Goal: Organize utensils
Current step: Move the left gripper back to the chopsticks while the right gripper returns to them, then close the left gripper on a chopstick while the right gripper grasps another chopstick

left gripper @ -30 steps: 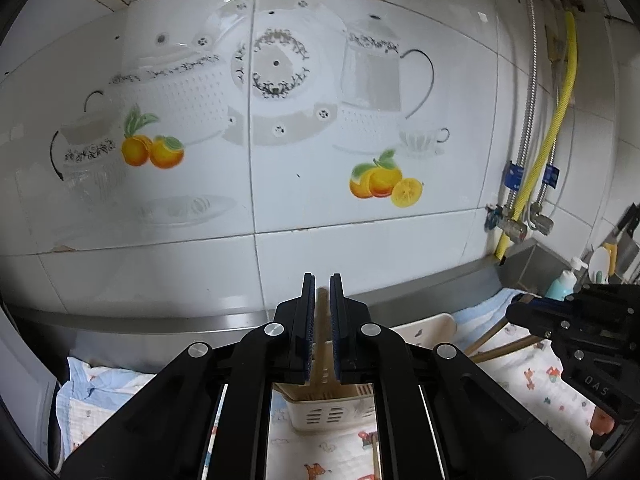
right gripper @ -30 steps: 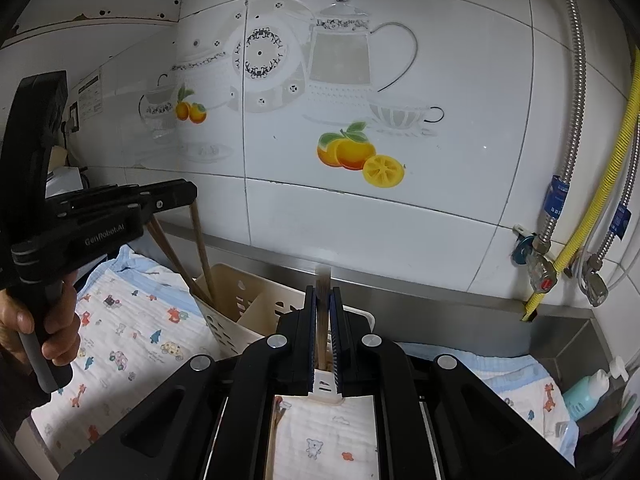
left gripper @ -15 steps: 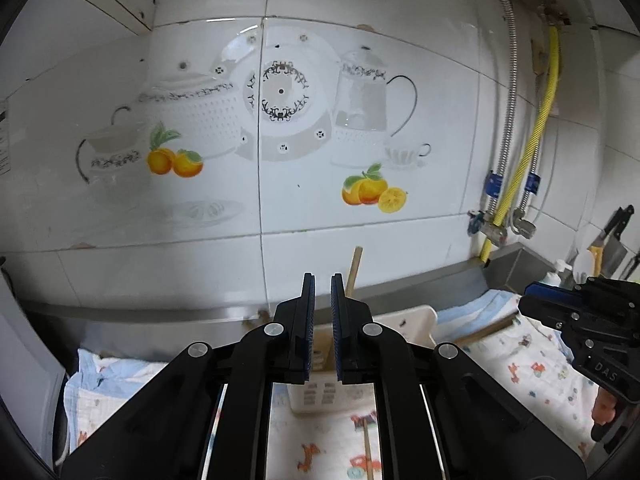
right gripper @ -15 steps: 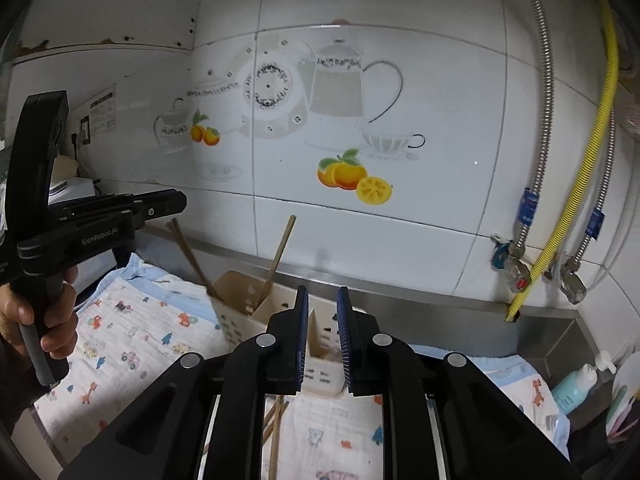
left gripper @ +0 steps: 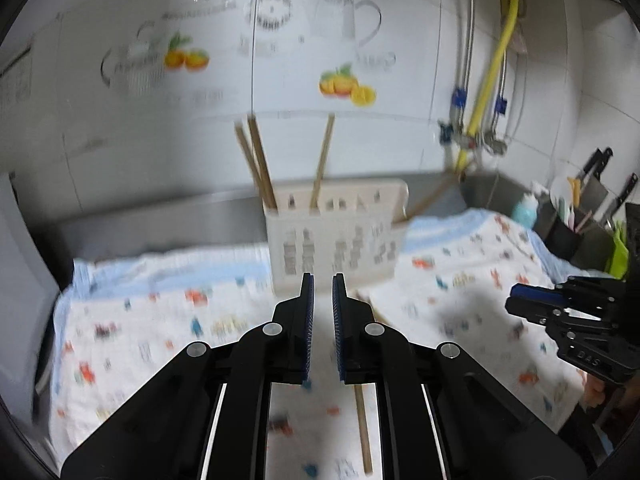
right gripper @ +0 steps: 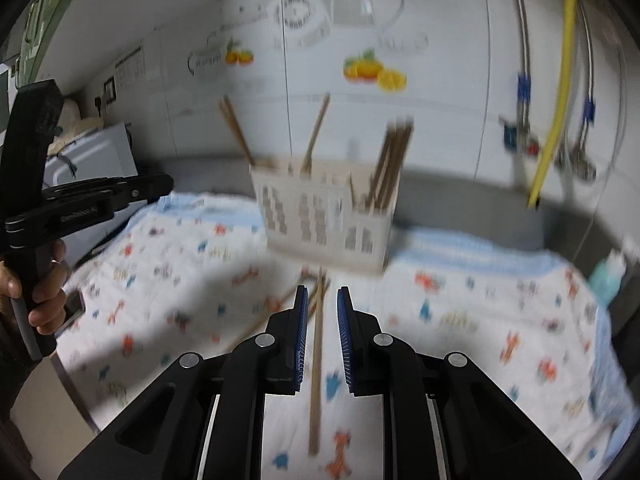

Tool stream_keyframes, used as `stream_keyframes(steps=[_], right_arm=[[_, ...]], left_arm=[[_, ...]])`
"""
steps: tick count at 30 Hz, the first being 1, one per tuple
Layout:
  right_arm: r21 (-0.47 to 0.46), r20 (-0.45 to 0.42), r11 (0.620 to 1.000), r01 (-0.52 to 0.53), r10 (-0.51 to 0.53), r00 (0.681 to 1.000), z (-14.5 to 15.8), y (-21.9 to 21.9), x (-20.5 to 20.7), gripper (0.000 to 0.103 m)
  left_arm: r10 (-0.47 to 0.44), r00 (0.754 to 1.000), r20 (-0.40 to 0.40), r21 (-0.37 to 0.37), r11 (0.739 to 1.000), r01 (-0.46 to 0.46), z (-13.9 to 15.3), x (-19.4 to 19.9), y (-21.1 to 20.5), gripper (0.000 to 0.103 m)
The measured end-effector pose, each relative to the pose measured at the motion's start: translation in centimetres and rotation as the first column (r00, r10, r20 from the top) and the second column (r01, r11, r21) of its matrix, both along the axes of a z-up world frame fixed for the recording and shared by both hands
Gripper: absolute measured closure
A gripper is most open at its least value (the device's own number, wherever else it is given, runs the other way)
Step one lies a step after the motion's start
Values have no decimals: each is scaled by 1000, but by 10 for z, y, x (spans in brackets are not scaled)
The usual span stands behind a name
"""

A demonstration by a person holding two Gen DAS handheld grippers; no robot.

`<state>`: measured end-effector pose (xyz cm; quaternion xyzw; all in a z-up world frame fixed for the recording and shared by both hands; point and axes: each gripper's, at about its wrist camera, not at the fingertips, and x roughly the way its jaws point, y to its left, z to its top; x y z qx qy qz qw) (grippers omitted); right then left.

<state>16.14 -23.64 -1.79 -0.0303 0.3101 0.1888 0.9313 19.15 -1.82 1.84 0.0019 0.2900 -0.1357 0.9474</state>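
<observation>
Both views are motion-blurred: the printed cloth (left gripper: 168, 320) reads as smeared colour patches and the slots of the cream utensil holder (left gripper: 336, 236) are indistinct. The left gripper (left gripper: 320, 284) has jaws a narrow gap apart with nothing between them, where a second ago they pinched a chopstick; its figure is near closed. The right gripper (right gripper: 322, 296) has jaws slightly parted, just been opening, no longer clamped on the stick they held earlier; a loose chopstick (right gripper: 316, 380) lies on the cloth below, seen through the gap, whether the pads touch it cannot be told. Since the earlier frames both cameras have dropped and pulled back from the wall tiles, so the holder now shows whole, standing on the cloth near the steel backsplash. Chopsticks in holder (left gripper: 260, 160): two lean left and one right in the left view. The right view alone shows a further bundle of sticks (right gripper: 390, 168) in the holder's right compartment, several loose sticks fanned in front of the holder, and the person's hand (right gripper: 44, 280) on the left gripper's handle. The left view alone shows a knife rack (left gripper: 592, 200) at far right, partly cut off, and one loose stick (left gripper: 362, 420) partly hidden by its own gripper body.
</observation>
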Motion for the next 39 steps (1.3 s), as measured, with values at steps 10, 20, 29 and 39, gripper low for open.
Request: stream_keyframes(steps=[10, 20, 29, 39], right_arm=[[-11, -153, 1000, 11, -12, 988, -83, 3, -13, 88], [-17, -203, 1000, 4, -7, 979, -103, 13, 3, 88], [-29, -223, 1000, 10, -16, 975, -114, 10, 12, 89], [-52, -213, 999, 10, -21, 977, -115, 12, 10, 96]], left_arm=[[7, 986, -166, -62, 998, -17, -75, -28, 7, 82], [-4, 970, -243, -71, 997, -14, -109, -40, 8, 82], [-41, 957, -289, -59, 998, 25, -128, -38, -8, 82], [-50, 949, -310, -57, 998, 34, -137, -24, -24, 82]])
